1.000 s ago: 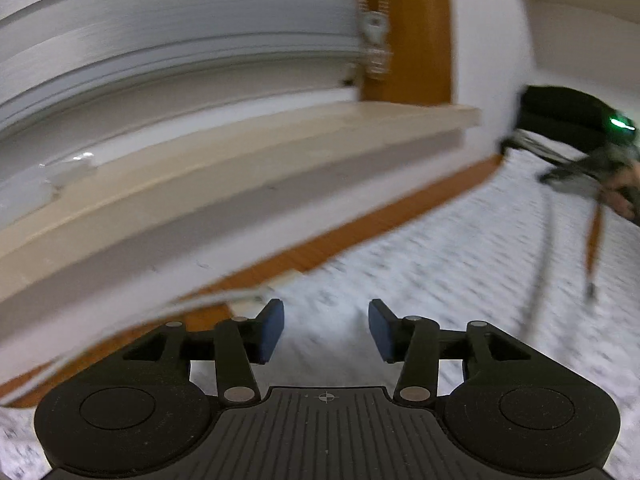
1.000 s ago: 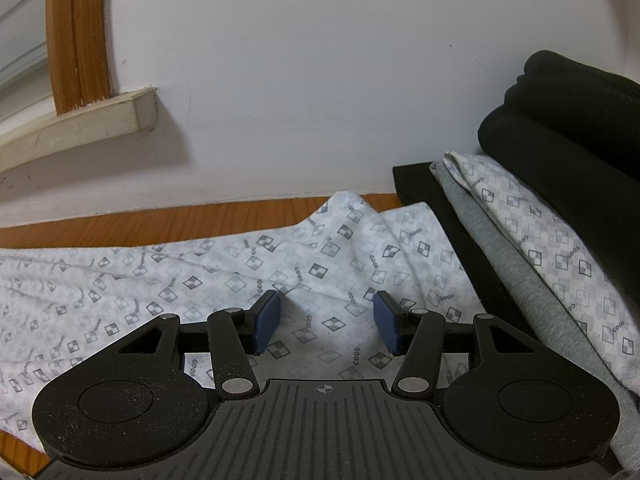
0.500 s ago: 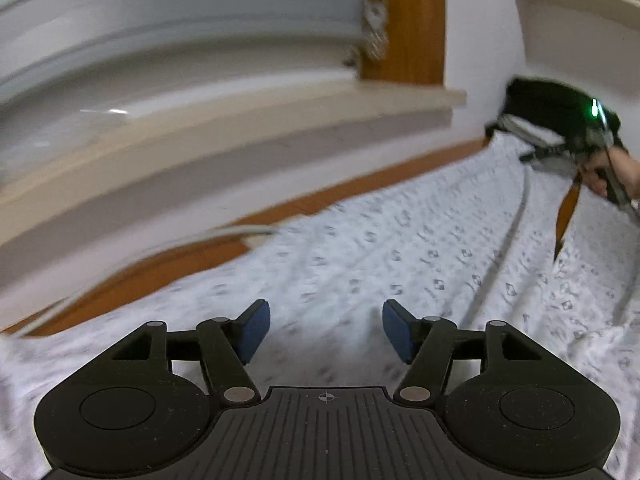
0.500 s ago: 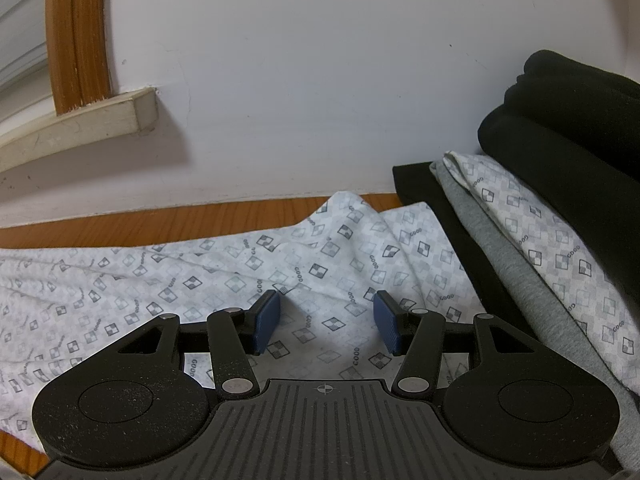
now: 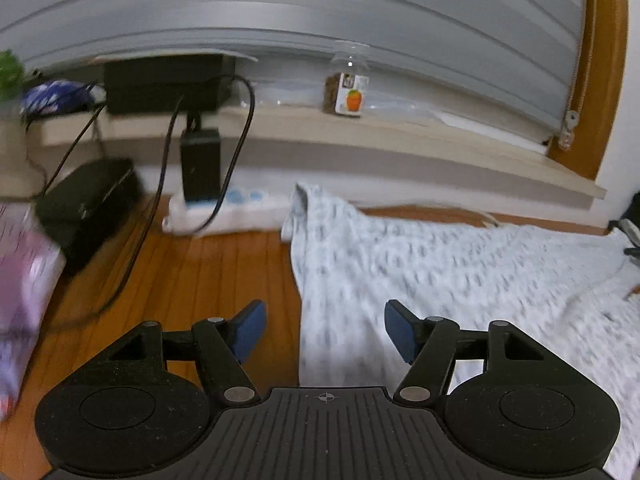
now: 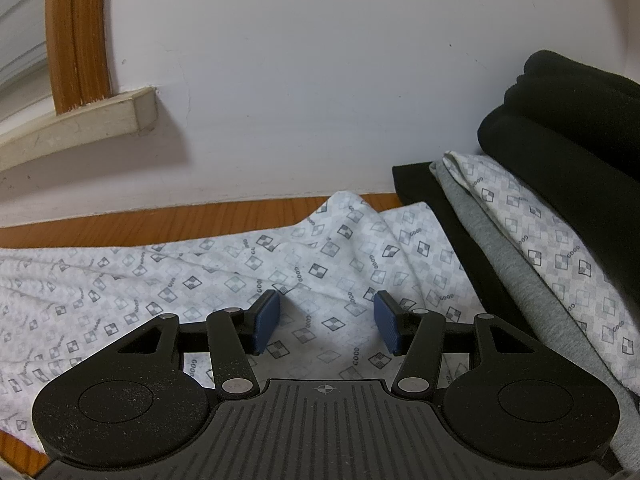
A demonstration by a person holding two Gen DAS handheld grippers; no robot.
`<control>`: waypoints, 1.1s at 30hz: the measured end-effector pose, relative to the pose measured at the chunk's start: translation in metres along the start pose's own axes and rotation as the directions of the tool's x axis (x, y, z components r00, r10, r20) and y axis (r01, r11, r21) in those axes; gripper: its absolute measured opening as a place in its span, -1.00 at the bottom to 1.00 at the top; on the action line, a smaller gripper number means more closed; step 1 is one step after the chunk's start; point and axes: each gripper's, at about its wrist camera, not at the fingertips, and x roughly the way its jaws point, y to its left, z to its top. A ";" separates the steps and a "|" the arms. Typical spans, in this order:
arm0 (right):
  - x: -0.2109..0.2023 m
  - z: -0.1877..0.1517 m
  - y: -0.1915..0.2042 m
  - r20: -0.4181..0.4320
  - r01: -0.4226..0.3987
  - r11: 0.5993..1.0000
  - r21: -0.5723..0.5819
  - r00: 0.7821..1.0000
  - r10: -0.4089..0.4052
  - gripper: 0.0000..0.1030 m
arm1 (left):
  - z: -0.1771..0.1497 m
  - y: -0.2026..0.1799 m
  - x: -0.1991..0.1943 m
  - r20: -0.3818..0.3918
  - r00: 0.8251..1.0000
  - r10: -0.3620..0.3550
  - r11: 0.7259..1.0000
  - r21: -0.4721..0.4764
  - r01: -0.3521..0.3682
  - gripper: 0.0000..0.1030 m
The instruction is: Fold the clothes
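I've got the patterned garment (image 6: 328, 264) spread flat on the wooden floor (image 5: 192, 280), unfolded. My left gripper (image 5: 322, 330) stands wide and empty over its left edge, though blur leaves contact unclear; my right gripper (image 6: 326, 326) gapes over its other end. Beside it, the folded stack (image 6: 532, 232) looks finished

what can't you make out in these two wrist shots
- Left wrist view: motion blur smears the patterned cloth print and the jar label.
- Right wrist view: the gripper body hides the cloth's near edge; the folded stack is cut off at the right edge.
- Neither view shows the whole garment.
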 end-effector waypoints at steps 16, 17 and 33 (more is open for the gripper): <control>-0.001 0.002 0.001 0.000 0.010 1.000 -0.006 1.000 -0.010 0.06 | -0.014 -0.002 -0.026 -0.003 0.999 0.048 0.998 0.032 -0.048 -0.89; -0.001 0.002 0.002 0.000 0.010 1.000 -0.006 1.000 -0.010 0.06 | -0.016 -0.002 -0.027 -0.024 0.999 0.049 0.998 0.045 -0.048 -0.84; -0.028 0.010 0.114 0.008 -0.156 0.968 -0.199 0.987 0.161 0.13 | -0.048 -0.001 -0.036 0.000 1.000 -0.025 1.000 0.004 0.025 0.01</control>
